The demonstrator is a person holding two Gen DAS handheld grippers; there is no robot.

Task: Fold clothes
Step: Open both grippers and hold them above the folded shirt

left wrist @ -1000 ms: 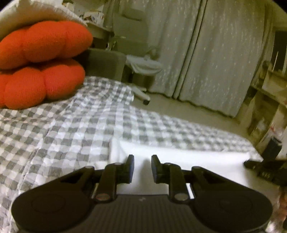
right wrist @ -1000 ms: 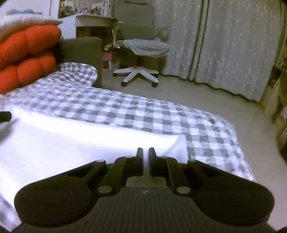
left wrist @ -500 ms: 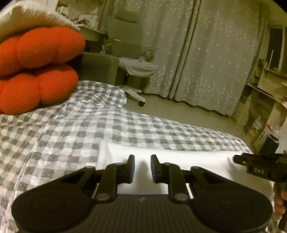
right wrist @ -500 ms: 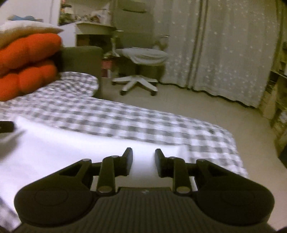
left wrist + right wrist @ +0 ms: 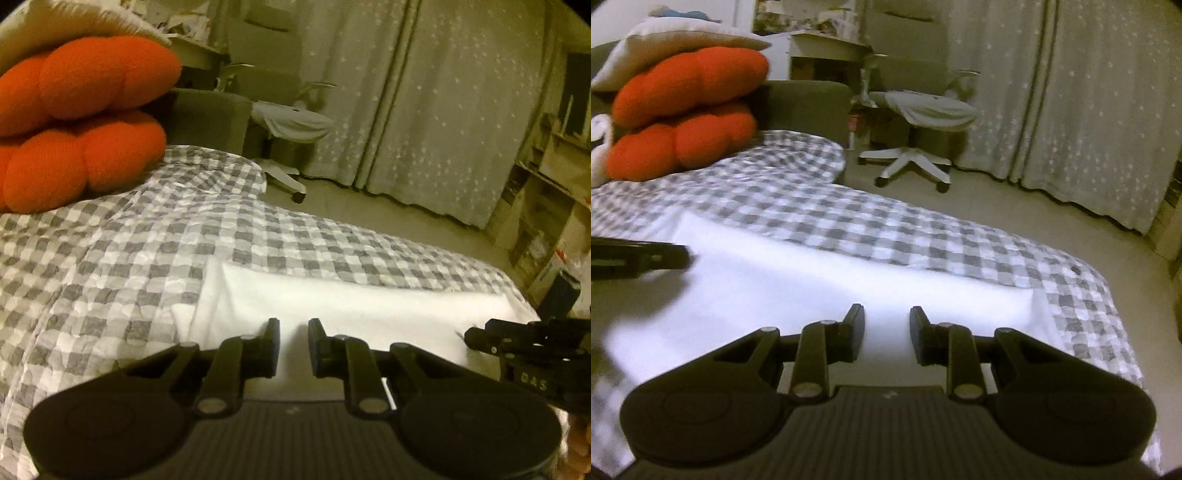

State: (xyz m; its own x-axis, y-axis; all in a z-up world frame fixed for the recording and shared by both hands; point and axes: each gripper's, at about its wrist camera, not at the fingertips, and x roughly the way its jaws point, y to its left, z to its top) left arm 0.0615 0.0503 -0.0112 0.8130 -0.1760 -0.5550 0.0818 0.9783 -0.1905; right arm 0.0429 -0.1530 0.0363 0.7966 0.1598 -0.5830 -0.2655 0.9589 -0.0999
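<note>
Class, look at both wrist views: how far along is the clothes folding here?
Done: a white garment lies flat as a long folded band on the checked bedcover. In hand: nothing; the left gripper and right gripper hang open over it. Left: probably another fold to shorten it.

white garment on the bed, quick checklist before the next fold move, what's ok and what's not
1. White garment lies flat on the checkered bedspread: ok.
2. Left gripper has cloth between its pads: not ok, gap shows, nothing pinched.
3. Right gripper grips an edge: not ok, its jaws have just been opening, nothing between them.
4. Grippers apart from each other: ok.
5. Orange cushions off the garment: ok.
6. Near edge of garment, under the grippers: cannot tell, hidden.
</note>
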